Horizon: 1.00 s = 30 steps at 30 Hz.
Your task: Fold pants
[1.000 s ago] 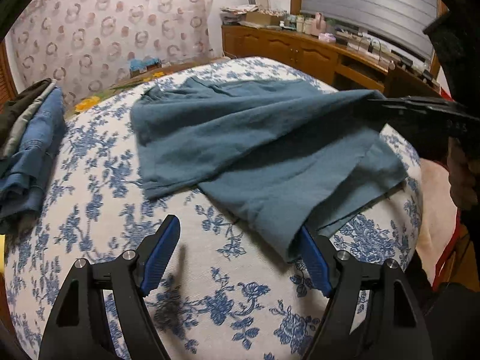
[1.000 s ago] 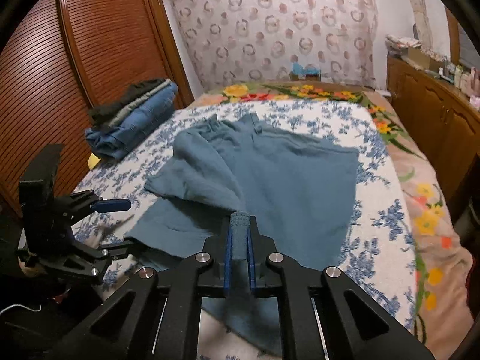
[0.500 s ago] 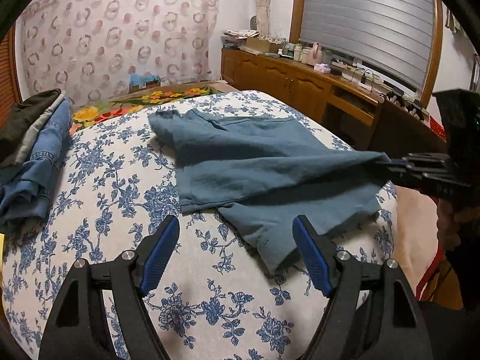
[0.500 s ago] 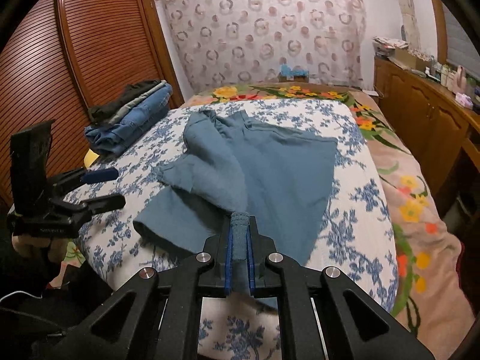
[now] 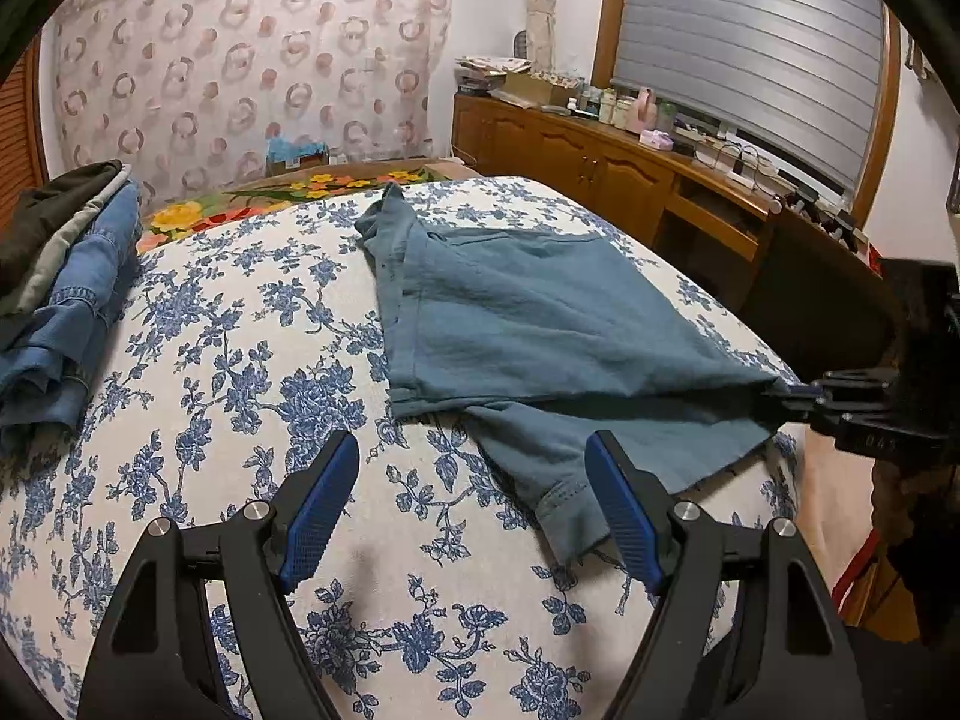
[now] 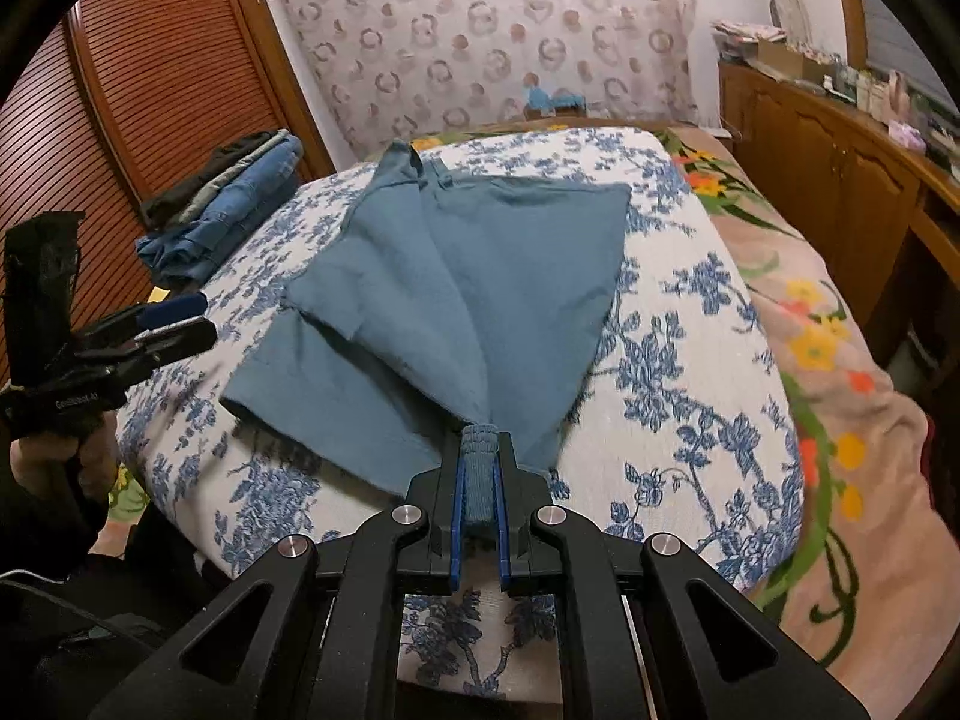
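The teal pants (image 6: 480, 276) were seen spread on the flowered bed (image 6: 690, 360), their waistband toward the headboard at 12 o'clock and the legs running toward the foot of the bed at 6 o'clock. One leg was laid across the other, so that a lengthwise fold appeared to be under way but not settled: the upper layer was lifted into a taut ridge, and the lower leg's hem (image 5: 570, 516) was left jutting out from beneath it. The right gripper (image 6: 479, 480) was pressed together on a bunched end of the upper leg at 6 o'clock in its own view. The left gripper (image 5: 474, 510) was held spread and empty above the bedcover, with the lower hem just beside its right finger. By the look of it, the edges had yet to be lined up and the crosswise folds had yet to be made. A stack of folded jeans and dark clothes (image 5: 66, 282) was piled at 9 o'clock in the left wrist view, well apart from the pants. A wooden cabinet (image 5: 600, 168) crowded with bottles and boxes was ranged along the wall at 2 o'clock. Nothing was found lying on the pants or in the way of the next fold.
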Available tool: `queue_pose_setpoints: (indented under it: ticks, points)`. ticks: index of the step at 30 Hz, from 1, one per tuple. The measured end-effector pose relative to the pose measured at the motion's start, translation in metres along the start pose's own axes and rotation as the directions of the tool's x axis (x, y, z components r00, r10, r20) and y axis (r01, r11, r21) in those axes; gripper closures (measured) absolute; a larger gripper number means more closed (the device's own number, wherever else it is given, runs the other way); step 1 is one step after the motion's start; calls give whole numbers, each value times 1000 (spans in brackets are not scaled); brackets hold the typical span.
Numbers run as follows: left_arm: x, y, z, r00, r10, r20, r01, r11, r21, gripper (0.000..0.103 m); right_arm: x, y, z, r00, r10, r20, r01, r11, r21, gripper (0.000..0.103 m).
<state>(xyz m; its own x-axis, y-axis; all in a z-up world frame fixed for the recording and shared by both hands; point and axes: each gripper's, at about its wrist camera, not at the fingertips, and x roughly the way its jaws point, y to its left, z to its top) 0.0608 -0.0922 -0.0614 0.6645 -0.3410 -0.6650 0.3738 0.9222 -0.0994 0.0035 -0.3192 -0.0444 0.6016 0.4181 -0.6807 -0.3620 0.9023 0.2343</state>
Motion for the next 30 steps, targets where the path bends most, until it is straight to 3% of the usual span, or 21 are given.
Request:
queue_pose_setpoints:
  ticks: [6, 8, 15, 18, 22, 30]
  points:
    - [-4, 4, 3, 999, 21, 39, -20, 1000, -21, 24, -3, -2, -1, 1000, -6, 10, 6, 1000, 7, 95]
    - [-6, 6, 3, 998, 29, 54, -28, 999, -31, 24, -6, -2, -1, 1000, -16, 13, 16, 1000, 6, 87]
    - [-15, 14, 5, 996, 48, 80, -44, 998, -46, 24, -28, -3, 3, 997, -50, 58, 51, 999, -19, 78]
    - [-16, 20, 6, 995, 55, 86, -51, 997, -54, 24, -29, 3, 9, 996, -55, 75, 60, 997, -54, 69]
    - [-14, 27, 8, 994, 67, 85, -62, 996, -59, 24, -17, 14, 21, 996, -42, 76, 49, 994, -94, 63]
    - [-13, 46, 7, 991, 101, 85, -94, 993, -77, 24, 30, 44, 51, 998, 45, 47, -35, 980, -198, 62]
